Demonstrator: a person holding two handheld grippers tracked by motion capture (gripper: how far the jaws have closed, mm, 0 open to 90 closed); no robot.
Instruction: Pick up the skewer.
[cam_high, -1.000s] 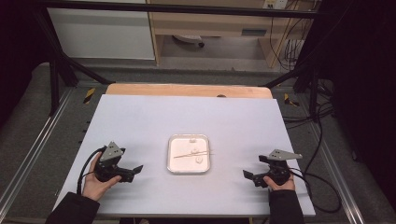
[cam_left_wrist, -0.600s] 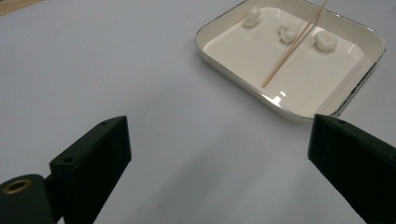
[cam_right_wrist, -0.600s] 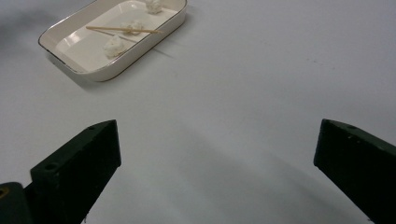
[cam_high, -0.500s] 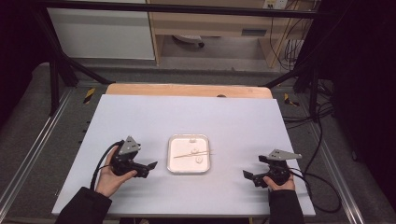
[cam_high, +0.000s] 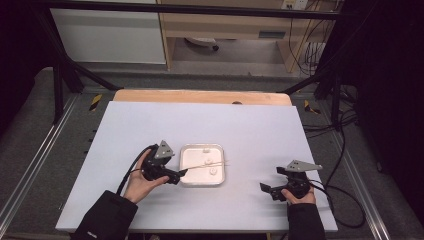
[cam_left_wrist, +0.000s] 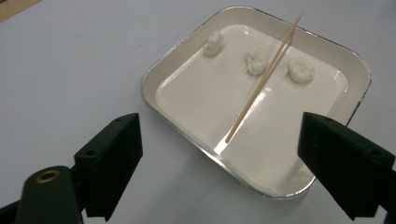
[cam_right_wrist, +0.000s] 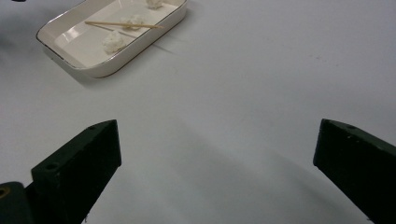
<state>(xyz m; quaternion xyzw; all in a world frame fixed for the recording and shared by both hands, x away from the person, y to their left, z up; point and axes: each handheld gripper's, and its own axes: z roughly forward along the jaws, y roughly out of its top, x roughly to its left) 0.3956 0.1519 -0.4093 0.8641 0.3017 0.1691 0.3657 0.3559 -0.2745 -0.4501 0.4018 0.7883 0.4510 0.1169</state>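
A white square tray (cam_high: 192, 157) lies mid-table with three white lumps (cam_high: 213, 171) in it. A thin wooden skewer (cam_high: 207, 166) rests slanted across them. My left gripper (cam_high: 179, 176) is at the tray's left edge and points at it. Its jaws have just been closing a little and still stand open. In the left gripper view the skewer (cam_left_wrist: 264, 77) ends between my left gripper's (cam_left_wrist: 219, 135) jaws, above the tray (cam_left_wrist: 154, 79); no pad touches it. My right gripper (cam_high: 267, 190) rests open at the front right, holding nothing, with the tray (cam_right_wrist: 70, 46) far off.
The white tabletop (cam_high: 260, 130) stretches wide around the tray. A wooden strip (cam_high: 200, 96) runs along its far edge. Black frame posts and cables (cam_high: 340, 150) stand beside the table on the right. A cable trails from each gripper.
My left hand has carried its gripper rightward from the table's left side up to the tray's edge. The right gripper, tray and skewer have not moved.
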